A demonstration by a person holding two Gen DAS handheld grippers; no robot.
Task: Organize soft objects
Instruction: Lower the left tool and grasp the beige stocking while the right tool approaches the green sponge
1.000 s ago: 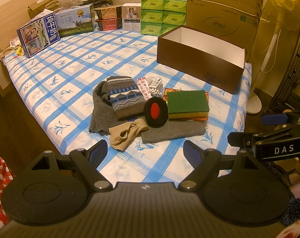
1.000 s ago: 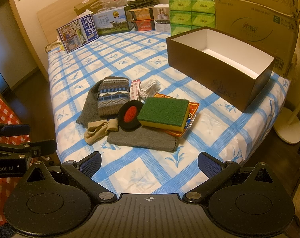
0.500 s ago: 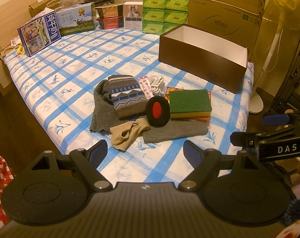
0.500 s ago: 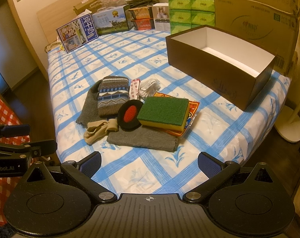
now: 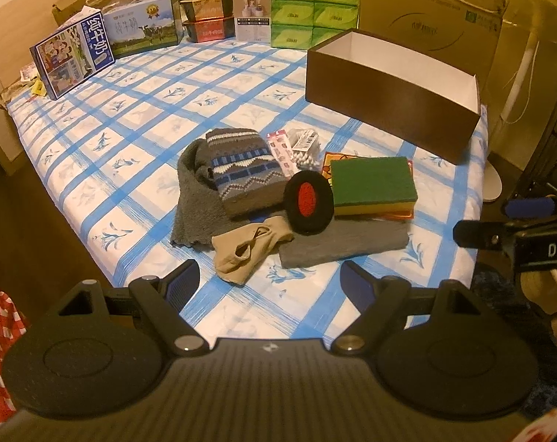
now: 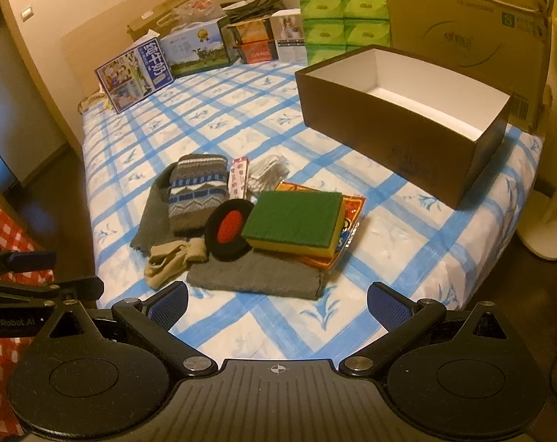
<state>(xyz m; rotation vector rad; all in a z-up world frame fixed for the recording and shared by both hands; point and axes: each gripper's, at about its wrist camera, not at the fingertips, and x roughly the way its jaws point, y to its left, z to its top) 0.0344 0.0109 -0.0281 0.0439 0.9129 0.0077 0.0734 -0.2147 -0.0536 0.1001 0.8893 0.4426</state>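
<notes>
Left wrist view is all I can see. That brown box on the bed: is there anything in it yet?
Observer: Not that I can see. The right wrist view looks down into the brown box, and the white floor it shows is bare.
Operator: And the other gripper, side-on at my right edge, is it holding something?
Observer: No. In its own view the right gripper has its jaws wide apart, with nothing between them.
</notes>
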